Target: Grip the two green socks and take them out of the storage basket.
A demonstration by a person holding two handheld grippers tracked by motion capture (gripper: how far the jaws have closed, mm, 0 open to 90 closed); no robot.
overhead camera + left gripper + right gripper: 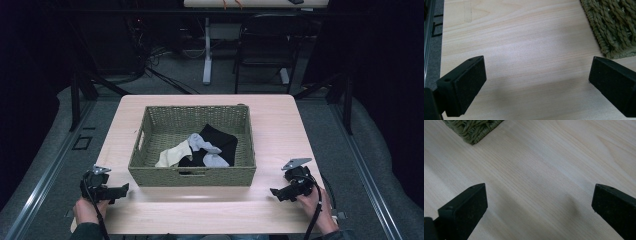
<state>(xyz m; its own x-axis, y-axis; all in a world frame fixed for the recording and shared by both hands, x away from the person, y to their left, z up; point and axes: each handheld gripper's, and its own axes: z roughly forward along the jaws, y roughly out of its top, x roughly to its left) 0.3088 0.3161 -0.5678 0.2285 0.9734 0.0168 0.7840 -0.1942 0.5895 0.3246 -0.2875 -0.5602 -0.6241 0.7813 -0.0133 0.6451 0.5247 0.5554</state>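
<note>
A woven basket (192, 176) holding black, grey and cream garments (206, 147) is noted at counter (280, 125) centre, the left gripper (122, 189) at 8 o'clock and right gripper (274, 191) at 4 o'clock, fingers apart and empty; approach over the rim is advised.

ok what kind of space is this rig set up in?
Likely a lab or recording studio, not a home. A pale wooden table stands alone on grey carpet, ringed by black curtains, with loose cables on the floor behind, a black folding chair, and a woven green basket of clothes staged on it.
</note>
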